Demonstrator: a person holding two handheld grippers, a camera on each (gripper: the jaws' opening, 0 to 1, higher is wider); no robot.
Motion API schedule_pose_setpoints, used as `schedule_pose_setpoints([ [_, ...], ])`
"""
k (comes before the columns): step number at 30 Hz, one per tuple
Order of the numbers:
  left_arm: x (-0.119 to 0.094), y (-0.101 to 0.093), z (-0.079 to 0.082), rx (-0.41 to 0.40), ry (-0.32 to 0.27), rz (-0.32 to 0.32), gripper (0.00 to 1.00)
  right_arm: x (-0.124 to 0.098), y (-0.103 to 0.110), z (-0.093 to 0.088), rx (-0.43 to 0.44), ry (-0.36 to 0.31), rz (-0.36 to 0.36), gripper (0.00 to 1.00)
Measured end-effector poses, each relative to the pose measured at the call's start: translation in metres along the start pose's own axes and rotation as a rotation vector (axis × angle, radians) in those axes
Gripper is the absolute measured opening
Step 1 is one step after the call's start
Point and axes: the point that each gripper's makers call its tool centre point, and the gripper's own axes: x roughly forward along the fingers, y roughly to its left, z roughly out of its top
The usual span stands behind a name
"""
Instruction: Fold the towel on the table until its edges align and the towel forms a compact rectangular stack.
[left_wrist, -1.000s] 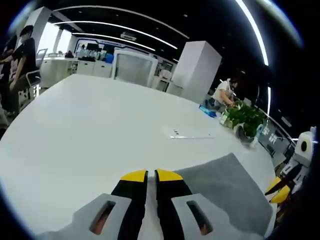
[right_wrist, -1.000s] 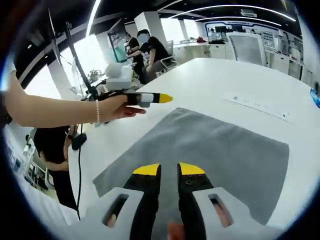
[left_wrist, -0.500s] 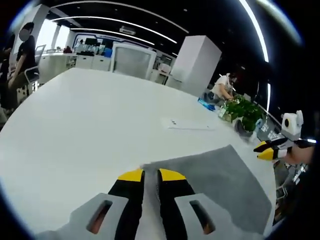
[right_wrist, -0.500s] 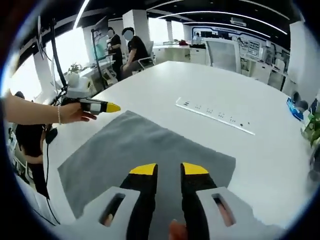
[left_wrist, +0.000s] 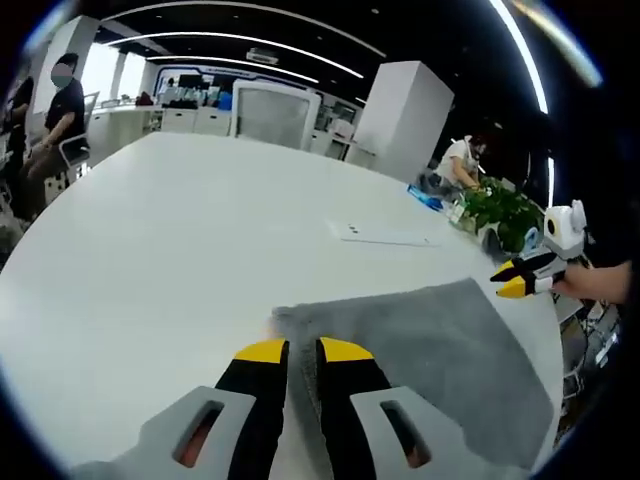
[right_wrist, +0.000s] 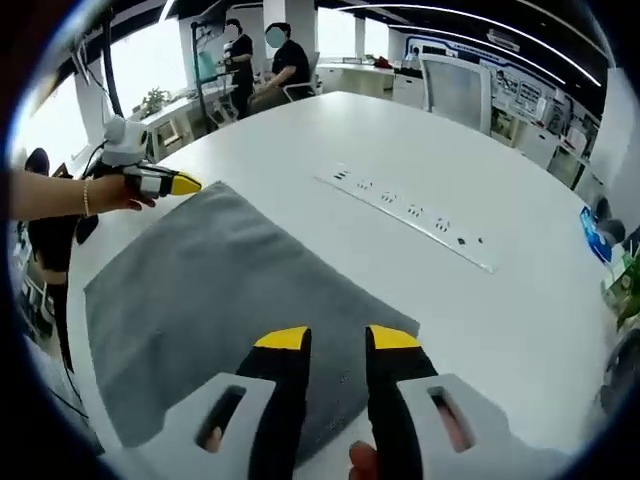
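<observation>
In the left gripper view the left tongs (left_wrist: 292, 350) rise from the bottom centre, tips nearly together with a thin gap, gripping nothing, just above the near corner of the grey towel (left_wrist: 430, 345). The towel lies flat on the white counter (left_wrist: 170, 250), spreading toward the lower right. The right tongs (left_wrist: 512, 281) show at the right edge, over the towel's far corner.

In the right gripper view the right tongs (right_wrist: 335, 341) stand slightly parted and empty above a towel (right_wrist: 210, 280) corner. A white power strip (right_wrist: 405, 215) lies beyond. No containers hold anything here.
</observation>
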Motion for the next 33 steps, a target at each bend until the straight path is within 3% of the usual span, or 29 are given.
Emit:
schedule_pose_setpoints([
  [4,0.001,-0.002,-0.004,-0.006,0.012,0.018,0.12,0.010,-0.014,0.002,-0.004,-0.018,0.017,0.20],
  [10,0.007,-0.004,-0.011,-0.018,0.007,0.034,0.12,0.023,-0.029,0.005,-0.082,0.025,0.049,0.20],
  [13,0.008,-0.005,-0.010,-0.044,-0.027,0.054,0.12,0.031,-0.026,-0.001,-0.109,0.057,0.091,0.20],
  [19,0.008,-0.005,-0.010,-0.046,-0.018,0.063,0.11,0.042,-0.025,-0.003,-0.192,0.079,0.105,0.20],
  [23,0.009,-0.004,-0.009,-0.045,-0.015,0.077,0.09,0.046,-0.024,-0.007,-0.222,0.103,0.113,0.11],
  [26,0.005,0.003,-0.006,0.008,-0.018,0.140,0.09,0.046,-0.022,-0.007,-0.223,0.103,0.119,0.09],
  [29,0.005,0.006,-0.005,0.007,-0.025,0.143,0.19,0.046,-0.023,-0.008,-0.218,0.102,0.123,0.09],
  [31,0.007,0.007,-0.009,-0.006,-0.002,0.136,0.19,0.045,-0.024,-0.008,-0.207,0.101,0.125,0.09],
  [33,0.007,0.008,-0.005,0.004,-0.015,0.143,0.18,0.045,-0.023,-0.008,-0.199,0.102,0.128,0.09],
])
